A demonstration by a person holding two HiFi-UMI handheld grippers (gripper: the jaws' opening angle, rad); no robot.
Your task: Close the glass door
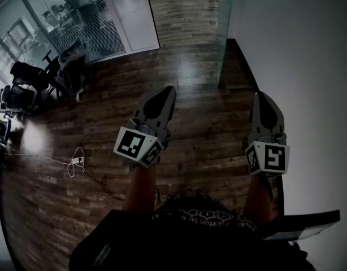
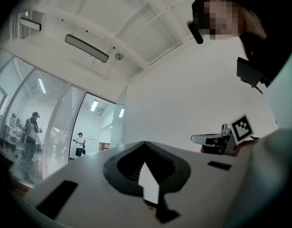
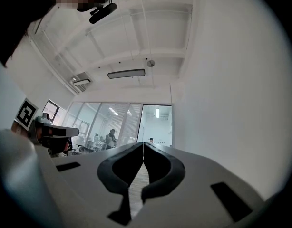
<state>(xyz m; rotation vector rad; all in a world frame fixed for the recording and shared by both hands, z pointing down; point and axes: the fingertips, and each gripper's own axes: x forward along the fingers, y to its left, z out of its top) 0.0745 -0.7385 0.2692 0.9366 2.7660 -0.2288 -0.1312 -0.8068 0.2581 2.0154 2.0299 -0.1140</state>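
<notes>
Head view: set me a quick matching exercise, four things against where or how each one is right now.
Things:
1 glass door
2 office chairs
3 white cable
4 right gripper

Places or states:
A on the wooden floor, left of the left gripper
B jaws shut, nothing between them
C far left edge of the view
D ahead, edge-on beside the white wall

Pairs: 1-D, 2-C, 3-A, 4-B
</notes>
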